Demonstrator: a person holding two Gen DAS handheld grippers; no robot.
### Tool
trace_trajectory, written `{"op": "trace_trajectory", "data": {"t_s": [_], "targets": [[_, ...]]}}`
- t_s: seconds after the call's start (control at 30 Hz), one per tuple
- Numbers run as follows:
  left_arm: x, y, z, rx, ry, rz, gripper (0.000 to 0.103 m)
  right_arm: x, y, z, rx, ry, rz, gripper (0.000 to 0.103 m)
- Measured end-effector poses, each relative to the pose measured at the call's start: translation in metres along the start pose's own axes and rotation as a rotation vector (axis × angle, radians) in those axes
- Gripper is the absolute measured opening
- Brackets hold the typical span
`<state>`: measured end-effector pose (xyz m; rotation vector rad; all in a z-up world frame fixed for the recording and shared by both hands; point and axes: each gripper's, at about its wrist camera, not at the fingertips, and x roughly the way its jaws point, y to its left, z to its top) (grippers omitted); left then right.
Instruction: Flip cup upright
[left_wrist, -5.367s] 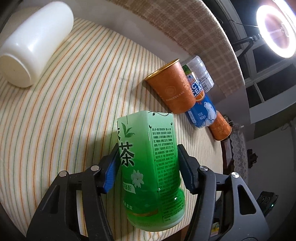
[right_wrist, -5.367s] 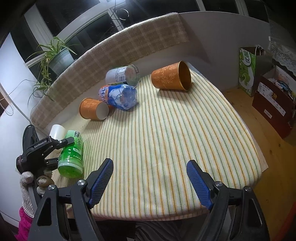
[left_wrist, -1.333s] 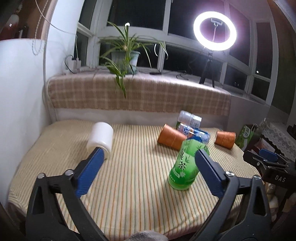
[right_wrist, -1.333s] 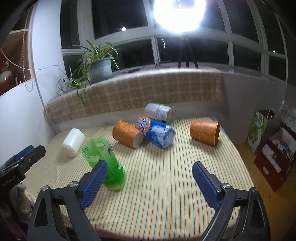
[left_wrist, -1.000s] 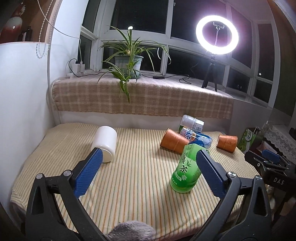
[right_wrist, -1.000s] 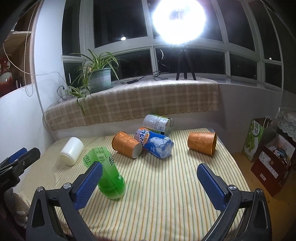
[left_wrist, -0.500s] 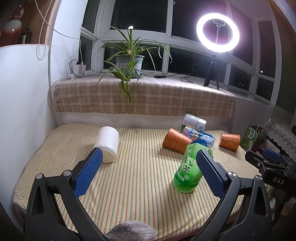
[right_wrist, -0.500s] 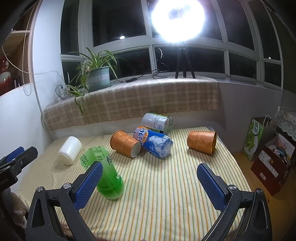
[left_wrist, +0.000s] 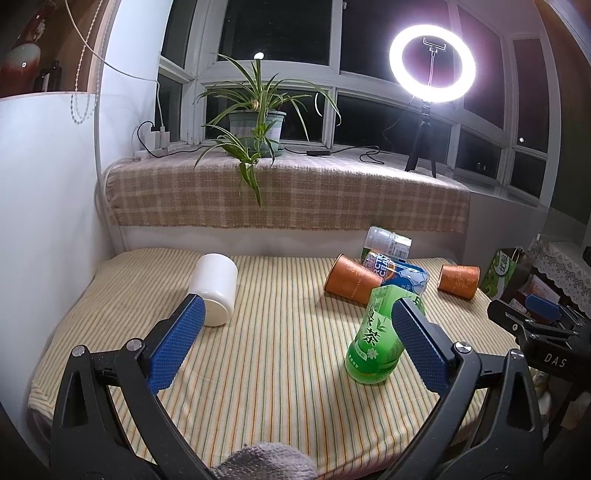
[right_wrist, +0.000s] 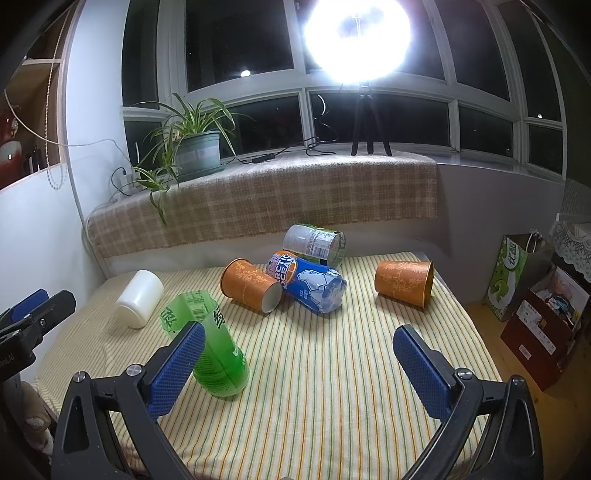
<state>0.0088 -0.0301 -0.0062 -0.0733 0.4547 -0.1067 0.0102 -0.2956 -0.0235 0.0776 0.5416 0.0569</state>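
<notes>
The green cup (left_wrist: 375, 343) — a cut-down green tea bottle — is now standing on its base near the front edge of the counter (left_wrist: 258, 369), open cut end up, though it is leaning in both views. A few seconds ago it was clamped in the left tongs (left_wrist: 295, 343); those are now gaping wide and holding nothing, pulled well back from it. So one flip looks finished, I judge, and the others are waiting.

The right tongs (right_wrist: 295, 369) are also spread wide and empty, hanging over the front edge.

Still lying on their sides: a white cup (left_wrist: 216, 290) toward the left edge, an orange cup (right_wrist: 251, 286) near the middle with its mouth facing the front, and a second orange cup (right_wrist: 404, 282) toward the right edge. A blue bottle cup (right_wrist: 310, 286) is lying touching the middle orange one, and a clear labelled one (right_wrist: 314, 243) is resting just behind it by the back edge.

None is showing any contents; the green one's inside is not visible from here.
</notes>
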Motion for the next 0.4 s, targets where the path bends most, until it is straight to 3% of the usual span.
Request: {"op": "trace_trajectory", "data": {"t_s": [0.4], "targets": [[0.0003, 0.0066, 0.0038, 0.004, -0.005, 0.007, 0.103, 0.0018, 0.0008, -0.0015, -0.001, 0.008, 0.003, 0.103]]}}
